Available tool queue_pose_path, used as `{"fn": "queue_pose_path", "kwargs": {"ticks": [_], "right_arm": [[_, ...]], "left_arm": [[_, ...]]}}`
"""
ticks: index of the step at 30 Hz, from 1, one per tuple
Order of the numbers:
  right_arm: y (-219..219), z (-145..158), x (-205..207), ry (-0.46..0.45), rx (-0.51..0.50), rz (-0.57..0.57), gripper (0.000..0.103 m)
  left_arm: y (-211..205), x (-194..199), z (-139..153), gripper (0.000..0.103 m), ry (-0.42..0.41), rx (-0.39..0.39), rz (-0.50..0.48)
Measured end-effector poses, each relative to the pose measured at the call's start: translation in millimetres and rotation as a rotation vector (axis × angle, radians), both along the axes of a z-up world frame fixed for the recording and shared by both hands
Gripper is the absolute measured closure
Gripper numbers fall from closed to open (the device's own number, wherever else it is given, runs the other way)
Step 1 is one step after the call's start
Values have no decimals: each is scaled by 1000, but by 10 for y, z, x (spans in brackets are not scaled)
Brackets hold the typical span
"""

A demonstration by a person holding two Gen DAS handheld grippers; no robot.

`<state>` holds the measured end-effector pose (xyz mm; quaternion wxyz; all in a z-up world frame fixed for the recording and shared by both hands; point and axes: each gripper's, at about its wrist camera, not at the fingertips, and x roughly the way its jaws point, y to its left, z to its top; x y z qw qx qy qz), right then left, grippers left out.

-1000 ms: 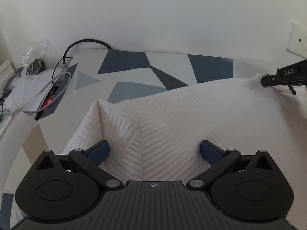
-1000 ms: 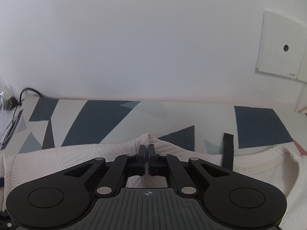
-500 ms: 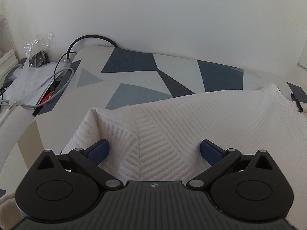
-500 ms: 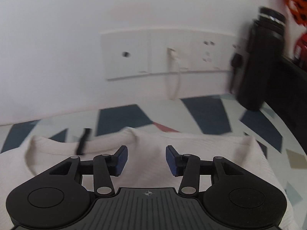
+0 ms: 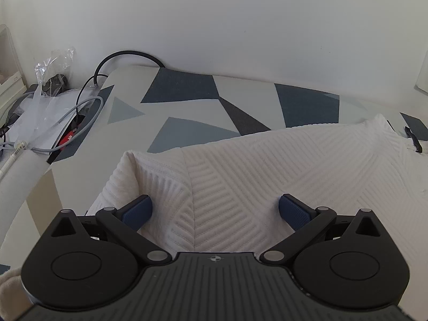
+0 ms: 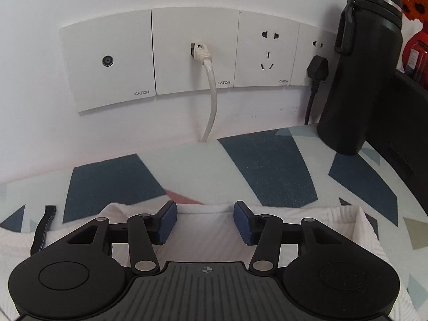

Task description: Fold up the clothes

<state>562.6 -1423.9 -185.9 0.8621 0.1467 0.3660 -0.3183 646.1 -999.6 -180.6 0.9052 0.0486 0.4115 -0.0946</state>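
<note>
Garment: white ribbed top (image 5: 267, 176) spread on patterned table (image 5: 187, 93).
Left gripper (image 5: 215, 210): fingers wide apart above it.
Right gripper (image 6: 205, 224): fingers apart at its far edge.
Risk: single-layer pinch would skew a fold.

You see a white ribbed knit garment (image 5: 267, 176), soft and matt, on a smooth patterned surface (image 5: 187, 99). Each claw's pads (image 6: 167, 224) look like textured blue rubber; the bottle (image 6: 355, 80) is matt black.
</note>
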Motion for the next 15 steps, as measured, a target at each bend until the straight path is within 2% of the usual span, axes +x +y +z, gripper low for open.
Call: {"fn": "queue_pose_path", "kwargs": {"ticks": [2,4,6,8,10,15], "right_arm": [[-37,15,62,-2,6,-8,53],[-48,36,92,-7,14,-10,35],[132,108,-118,-34,34,43,6],[313,180,-328,-61,54,95,2],[505,248,-534,-80,69,149,1],[1149,276,-899,-10,5,305,1]], "left_arm": [[-18,15,10,0,9,5,4],[-35,66,33,0,37,10,4],[-10,128,52,0,81,-2,1],[30,111,82,0,117,6,-6],[80,-21,145,0,140,18,-10],[429,-683,415,0,133,-102,-89]]}}
